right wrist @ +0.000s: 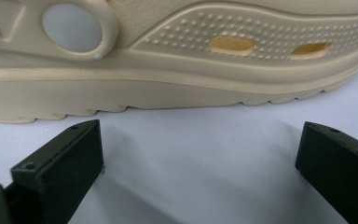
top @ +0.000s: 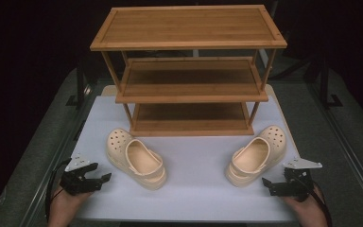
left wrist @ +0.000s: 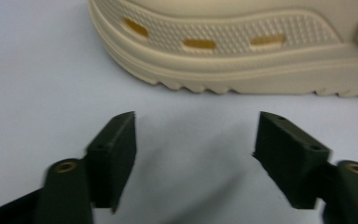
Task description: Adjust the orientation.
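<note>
Two cream foam clogs lie on the white table top in front of a wooden rack. The left clog (top: 135,159) has its toe pointing away and to the left; the right clog (top: 256,156) has its toe pointing away and to the right. My left gripper (top: 99,173) sits just left of the left clog, open and holding nothing. In the left gripper view that gripper (left wrist: 193,126) faces the clog's ribbed side wall (left wrist: 242,42), a short gap away. My right gripper (top: 270,182) is open beside the right clog's heel. In its own view the gripper (right wrist: 200,137) faces the sole edge (right wrist: 168,88).
A three-shelf bamboo rack (top: 189,28) stands at the back of the table top (top: 194,198), all its shelves bare. Open white surface lies between the clogs. Dark floor and metal frame rails flank the table.
</note>
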